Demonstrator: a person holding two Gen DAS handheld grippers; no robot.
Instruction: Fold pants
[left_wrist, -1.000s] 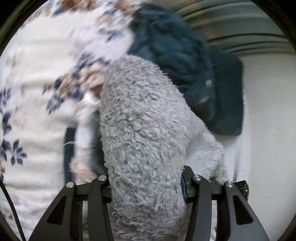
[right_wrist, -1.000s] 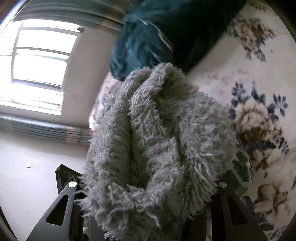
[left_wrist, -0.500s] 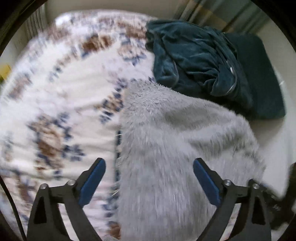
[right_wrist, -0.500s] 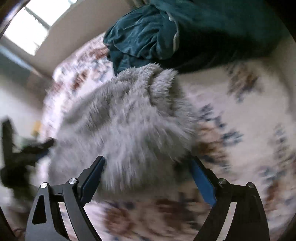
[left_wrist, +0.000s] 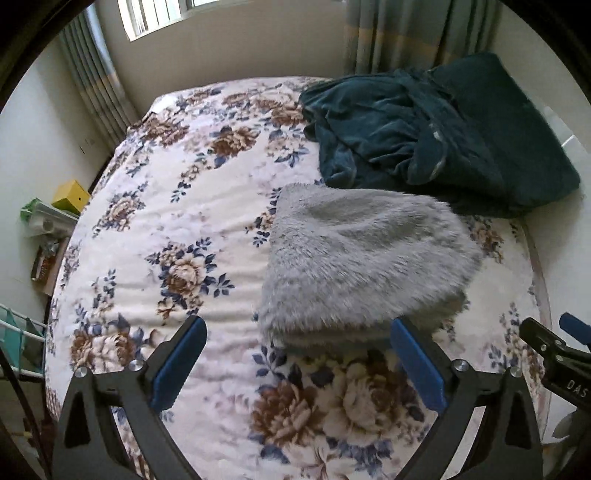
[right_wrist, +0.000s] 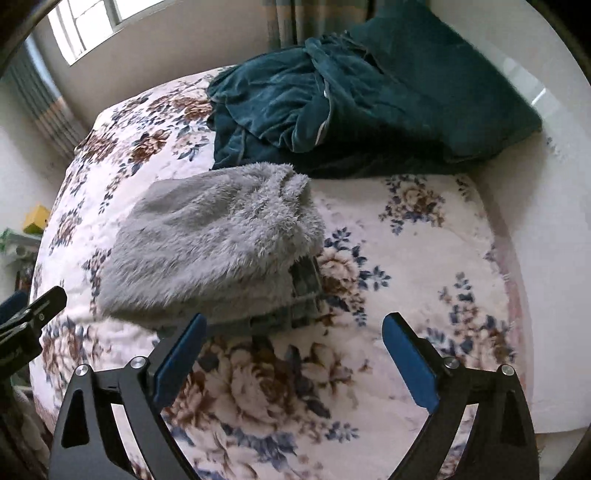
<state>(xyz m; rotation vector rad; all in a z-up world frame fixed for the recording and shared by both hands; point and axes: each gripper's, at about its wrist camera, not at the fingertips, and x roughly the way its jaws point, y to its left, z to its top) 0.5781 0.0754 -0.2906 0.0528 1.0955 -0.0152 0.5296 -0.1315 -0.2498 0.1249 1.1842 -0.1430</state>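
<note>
Left gripper (left_wrist: 297, 356) nearest the lens, pointing down at the bed, jaws spread wide, blue pads (left_wrist: 179, 363) bare, nothing between them but the floral bedspread (left_wrist: 177, 229). Right gripper (right_wrist: 291, 352) likewise over the bedspread, jaws wide and opening a little further, nothing held; its left pad stands just in front of the pants' near edge without touching. Each gripper shows at the edge of the other's view: the right one low at the right of the left view (left_wrist: 554, 354), the left one low at the left of the right view (right_wrist: 26, 325). Just beyond the fingers, the pants (left_wrist: 362, 266) lie on the bed as a folded grey fluffy bundle, roughly in the middle of the mattress, clear of both grippers. In the right view a darker inner layer or waistband (right_wrist: 303, 291) sticks out from under the near right corner of the bundle; what it is exactly cannot be told. Behind the pants, touching or nearly touching their far edge, a crumpled dark teal garment (left_wrist: 391, 129), and behind that a teal pillow (left_wrist: 517, 140) at the head of the bed. Off the bed's left side, a shelf with a yellow box (left_wrist: 72, 195). Farthest back, a wall, striped curtains (left_wrist: 402, 33) and a bright window (left_wrist: 162, 14).
</note>
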